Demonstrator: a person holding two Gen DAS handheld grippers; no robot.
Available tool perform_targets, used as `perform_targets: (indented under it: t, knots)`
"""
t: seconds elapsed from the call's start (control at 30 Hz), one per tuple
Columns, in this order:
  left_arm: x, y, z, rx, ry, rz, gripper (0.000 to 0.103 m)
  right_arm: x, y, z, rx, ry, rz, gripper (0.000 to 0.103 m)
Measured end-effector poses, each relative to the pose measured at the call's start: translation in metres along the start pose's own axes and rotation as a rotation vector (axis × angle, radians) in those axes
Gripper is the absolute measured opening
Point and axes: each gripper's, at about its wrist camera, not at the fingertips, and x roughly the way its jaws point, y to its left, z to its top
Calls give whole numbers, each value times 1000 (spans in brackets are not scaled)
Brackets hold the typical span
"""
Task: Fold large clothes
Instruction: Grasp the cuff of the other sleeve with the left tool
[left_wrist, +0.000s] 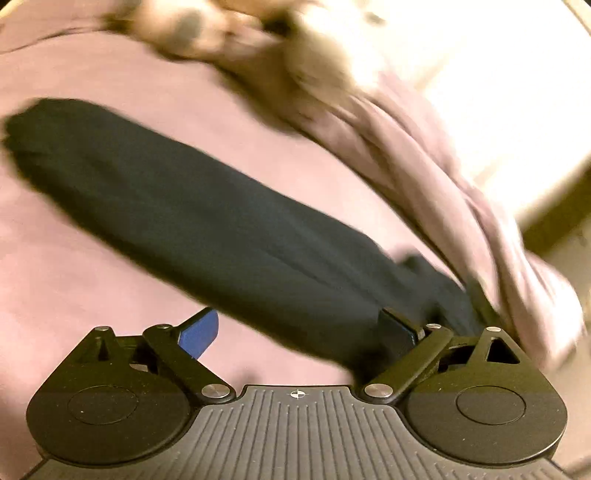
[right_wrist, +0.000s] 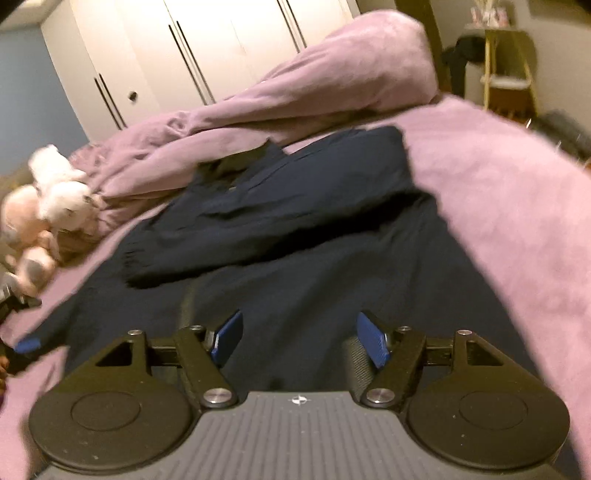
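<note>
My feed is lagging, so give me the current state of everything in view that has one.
Left hand-held gripper: open, holding nothing.
Right hand-held gripper: open, holding nothing.
Dark garment: lying on the bed, a sleeve folded across it.
Duvet: bunched up beside the garment.
Wardrobe doors: closed.

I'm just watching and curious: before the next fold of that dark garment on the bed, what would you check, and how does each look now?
1. Left gripper jaws apart, nothing pinched: ok.
2. Right gripper jaws apart, nothing pinched: ok.
3. Navy garment lies on the pink bedsheet: ok.
4. Garment smooth: not ok, one part folded over and rumpled.
5. Stuffed toys off the garment: ok.
6. Garment edges sharp: cannot tell, blurred.
</note>
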Motion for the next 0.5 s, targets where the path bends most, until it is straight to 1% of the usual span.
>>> perform_targets:
  t: [0.03,0.1,0.2,0.27,0.3,0.37,0.43,0.47,0.5]
  knots:
    - [-3,24,11,-71,-23,38,94,1,3,-2,16,6,2,70]
    - [-4,59,26,-177,-48,73,91,5,8,-7,50,28,-1,69]
    - [-2,106,47,-313,-96,71,87,11,8,-9,123,73,34,69]
    - [3,126,57,-383,-120,68,85,13,7,-9,139,76,24,69]
    - [8,136,61,-423,-129,65,82,14,7,-9,141,77,18,68]
    - [17,158,66,-528,-126,43,68,14,7,-9,150,78,8,63]
    - [23,176,66,-618,-134,5,42,15,7,-10,160,81,12,57]
    - [26,182,66,-655,-132,-6,35,16,6,-10,166,83,13,55]
    - [29,189,67,-696,-130,-15,23,17,6,-9,166,83,8,51]
